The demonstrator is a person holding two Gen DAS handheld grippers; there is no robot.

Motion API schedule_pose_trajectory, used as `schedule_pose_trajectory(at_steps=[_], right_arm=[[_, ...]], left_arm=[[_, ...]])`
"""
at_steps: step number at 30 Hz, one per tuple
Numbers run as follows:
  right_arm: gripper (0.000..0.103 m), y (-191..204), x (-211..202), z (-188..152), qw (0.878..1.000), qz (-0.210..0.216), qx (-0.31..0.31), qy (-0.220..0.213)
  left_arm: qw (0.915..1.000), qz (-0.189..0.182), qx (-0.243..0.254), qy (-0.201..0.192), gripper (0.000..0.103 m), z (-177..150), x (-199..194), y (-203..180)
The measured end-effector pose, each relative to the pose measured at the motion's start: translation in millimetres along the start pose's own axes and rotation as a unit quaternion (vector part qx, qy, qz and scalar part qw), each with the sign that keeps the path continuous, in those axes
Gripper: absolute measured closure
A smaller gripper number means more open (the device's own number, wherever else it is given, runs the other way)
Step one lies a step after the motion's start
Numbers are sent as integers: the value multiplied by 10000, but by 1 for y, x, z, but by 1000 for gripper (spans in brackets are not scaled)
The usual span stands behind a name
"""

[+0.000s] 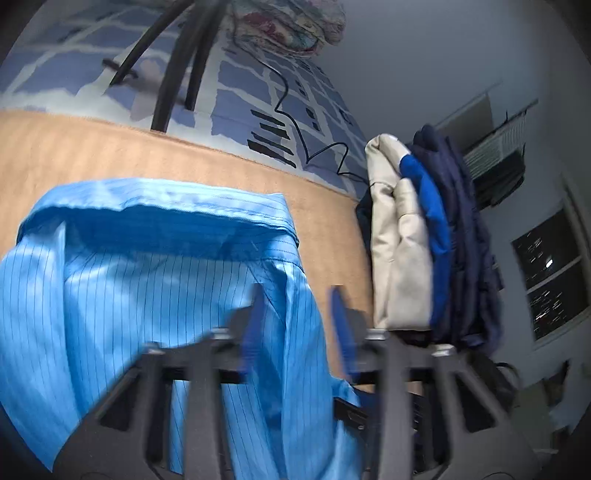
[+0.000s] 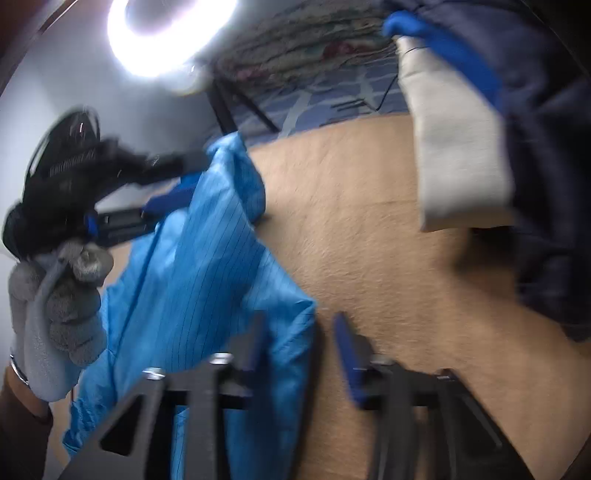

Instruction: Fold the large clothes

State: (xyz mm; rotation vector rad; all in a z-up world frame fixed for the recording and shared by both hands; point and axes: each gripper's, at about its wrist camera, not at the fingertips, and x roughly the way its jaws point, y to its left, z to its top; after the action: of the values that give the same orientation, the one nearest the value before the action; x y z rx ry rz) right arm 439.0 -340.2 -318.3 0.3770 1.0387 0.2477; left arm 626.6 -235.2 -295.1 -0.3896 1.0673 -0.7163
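A light blue pinstriped garment [image 1: 155, 280] lies bunched on a tan blanket [image 1: 110, 147]. My left gripper [image 1: 299, 314] is open above the garment's right edge, with cloth between and under its fingers. In the right wrist view the garment [image 2: 207, 280] hangs lifted at the left. There the left gripper [image 2: 184, 177], held by a grey-gloved hand [image 2: 59, 306], has its fingers against the garment's upper edge. My right gripper [image 2: 299, 339] is open, with the garment's edge by its left finger [image 2: 255, 343].
A pile of folded clothes [image 1: 424, 240], beige, blue and navy, stands at the blanket's right; it also shows in the right wrist view [image 2: 480, 147]. Behind are a blue patterned bedsheet [image 1: 258, 88], black stand legs [image 1: 173, 74], a cable [image 1: 291, 122] and a bright ring lamp [image 2: 170, 33].
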Motion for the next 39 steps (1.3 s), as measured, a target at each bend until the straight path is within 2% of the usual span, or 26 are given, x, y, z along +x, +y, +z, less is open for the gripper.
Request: schedule_pose_trajectory(at_steps=[1,2,6,8,10,12,13,14,15,17,18,21,23,24,25,27,29,33,34,35,36,37,38,39], right_arm=[[98,6,1,-1,9998,-126,-128,4],[100,11,1,-2,9994,-255,-227,-34],[102,25,-34,-11,9949,-572,-439,-707],[102,23,-47,-15,9922,-653,-409,-975],[102,22,-48,-20,9890,-946,-292,-1101],[102,14,-32,-22,9924,-944,-162,-775],[102,10,-24,-22,9929,-1009,-83,-632],[102,8,-18,-20,9930,-1045,-23,-542],[99,7,-16,-18,9930,-1076,13,-489],[88,10,-20,-15,9919,-1165,-36,-509],[77,11,-24,-13,9913,-1190,-77,-552],[76,19,-38,-9,9884,-1184,-564,-763],[73,28,-39,-4,9883,-997,-900,-722],[68,32,-37,0,9896,-855,-970,-627],[55,35,-33,4,9908,-745,-999,-525],[44,38,-20,19,9933,-549,-965,-317],[44,35,-8,26,9950,-513,-821,-233],[44,20,22,43,9989,-304,-345,-27],[44,17,31,45,9995,-180,-225,112],[43,15,39,46,9996,-134,-149,208],[43,15,46,47,9996,-142,-94,213],[47,18,47,48,9998,-158,-124,86],[56,21,50,50,9998,-136,-114,85],[85,23,53,52,9999,-15,-84,117]], left_arm=[[9999,138,92,-30,103,-1,3,-2],[9998,136,106,-60,103,-2,4,-2],[9990,261,188,-300,103,-2,5,2],[9983,421,252,-309,103,-2,13,4],[9965,724,338,-225,103,-6,27,5],[9932,1091,388,-143,103,-10,41,7],[9924,1152,397,-155,101,-11,42,6],[9930,1121,317,-216,101,-10,38,6],[9951,941,173,-238,99,-7,30,7],[9977,627,147,-214,79,1,13,7],[9976,595,242,-260,75,5,-2,6],[9969,419,416,-511,57,16,-52,12],[9958,545,547,-501,31,22,-73,23],[9956,644,521,-441,28,25,-82,34],[9963,668,413,-339,27,28,-88,48],[9979,618,55,-197,27,30,-93,72],[9983,559,-187,0,27,27,-90,93],[9964,763,-276,259,30,16,-67,110],[9959,792,-241,351,42,12,-59,111],[9957,815,-196,392,62,10,-52,109],[9954,845,-114,431,68,6,-46,106],[9953,863,35,430,83,2,-43,100],[9951,875,179,414,94,-1,-42,94],[9949,867,368,366,96,-4,-42,86]])
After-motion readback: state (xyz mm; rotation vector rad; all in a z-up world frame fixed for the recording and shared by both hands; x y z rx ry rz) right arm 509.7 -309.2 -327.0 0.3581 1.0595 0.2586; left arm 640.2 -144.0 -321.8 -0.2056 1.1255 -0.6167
